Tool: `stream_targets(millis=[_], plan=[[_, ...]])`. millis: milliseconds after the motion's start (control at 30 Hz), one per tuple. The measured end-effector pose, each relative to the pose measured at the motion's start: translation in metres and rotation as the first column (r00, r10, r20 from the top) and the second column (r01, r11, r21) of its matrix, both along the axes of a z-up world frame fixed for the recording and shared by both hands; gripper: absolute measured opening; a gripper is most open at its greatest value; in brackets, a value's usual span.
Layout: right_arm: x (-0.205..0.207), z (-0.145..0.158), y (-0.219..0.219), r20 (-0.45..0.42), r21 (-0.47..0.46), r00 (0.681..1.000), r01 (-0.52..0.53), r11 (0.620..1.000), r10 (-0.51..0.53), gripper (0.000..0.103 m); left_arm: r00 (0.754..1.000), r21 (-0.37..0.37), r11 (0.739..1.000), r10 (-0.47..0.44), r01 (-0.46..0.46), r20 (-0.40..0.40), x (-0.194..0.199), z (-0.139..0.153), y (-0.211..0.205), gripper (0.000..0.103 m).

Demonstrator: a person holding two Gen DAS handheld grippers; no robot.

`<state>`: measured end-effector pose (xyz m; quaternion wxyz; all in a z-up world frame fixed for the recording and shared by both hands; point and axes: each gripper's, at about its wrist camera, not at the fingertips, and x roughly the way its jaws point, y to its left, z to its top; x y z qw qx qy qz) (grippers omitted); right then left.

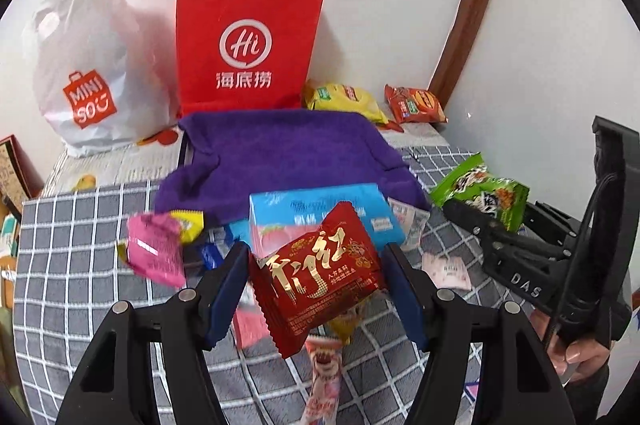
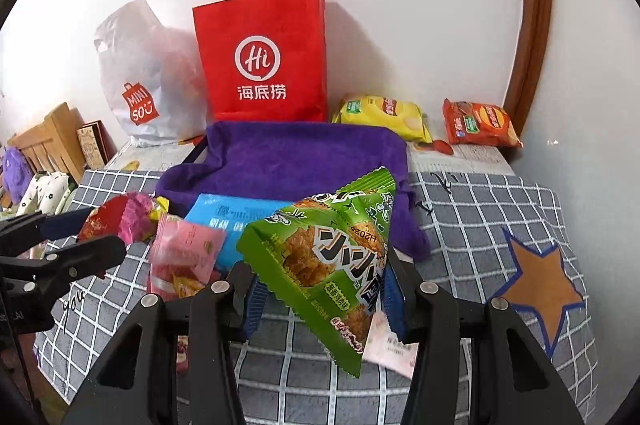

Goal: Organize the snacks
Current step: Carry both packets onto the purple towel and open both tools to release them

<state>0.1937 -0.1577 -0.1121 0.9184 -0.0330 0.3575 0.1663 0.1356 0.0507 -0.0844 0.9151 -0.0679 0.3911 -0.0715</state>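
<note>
My left gripper point(image 1: 316, 285) is shut on a red snack packet point(image 1: 316, 277) with gold writing, held above the checked cloth. My right gripper point(image 2: 320, 285) is shut on a green snack packet point(image 2: 328, 265); that gripper and packet also show in the left wrist view point(image 1: 484, 197) at the right. Under them lie a blue box point(image 1: 320, 209), a pink packet point(image 2: 184, 253), a magenta packet point(image 1: 156, 249) and other small snacks. A purple cloth bin point(image 2: 288, 157) stands open behind the pile.
A red paper bag point(image 1: 248, 41) and a white Miniso plastic bag point(image 1: 92, 73) stand against the wall. A yellow chip bag point(image 2: 380, 113) and an orange chip bag point(image 2: 480, 123) lie at the back right. The grey checked cloth point(image 2: 480, 209) covers the table.
</note>
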Motion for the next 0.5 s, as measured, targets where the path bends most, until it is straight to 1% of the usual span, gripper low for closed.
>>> stream_targets(millis=[200,500], plan=[[0.021,0.007,0.004,0.003,-0.010,1.000,0.000,1.000,0.000,0.049,1.000,0.007,1.000,-0.005,0.005,0.020,0.021,0.009,0.001,0.065],[0.062,0.016,0.019,0.010,-0.012,1.000,-0.009,1.000,0.009,0.049,1.000,0.008,1.000,-0.006,0.006,0.031,0.066,0.021,0.009,0.065]])
